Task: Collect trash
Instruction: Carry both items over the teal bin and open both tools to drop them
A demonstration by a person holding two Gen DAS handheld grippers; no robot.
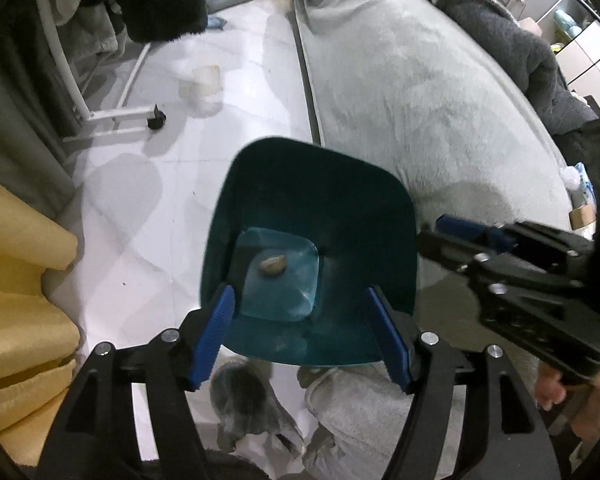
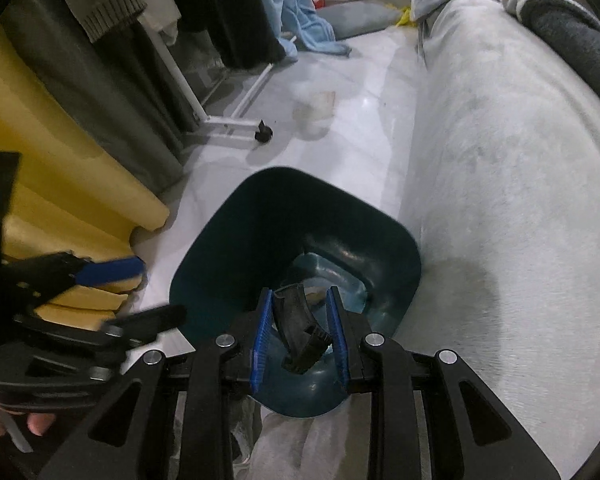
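Right over the teal bin (image 2: 236,248) now, and the right tool (image 2: 299,334) hangs above its mouth, blue ribbed pads clamped on a black scrap (image 2: 300,332), a bent, ridged strip that looks like rubber or hard plastic. It is not dropped yet; the scrap sits between the pads, above the bin's floor.

The left tool (image 1: 302,334) stands at the near rim of the bin (image 1: 352,208), jaws spread wide with nothing between them. Released, then, and free for the next piece.

Down in the bin, one small pale brown lump (image 1: 271,265), rounded like a nutshell or a pebble, lies on the paler square floor. So one piece is in, by my reading, and a second is about to follow.

The bin itself is smooth moulded plastic, square with rounded corners, walls tapering inward to the base.

Just beside the bin on one side runs the long grey cover (image 1: 412,92), fleecy and napped, over what seems a sofa or bed. On the other side, yellow foam-like blocks (image 1: 16,300), stepped and matte.

Beyond the bin, on the glossy white floor (image 1: 120,208), a pale, see-through cup or tub (image 1: 204,82), blurred; I judge it the likeliest piece left to collect. Near it, a white tube rack foot with a black castor (image 1: 157,120).
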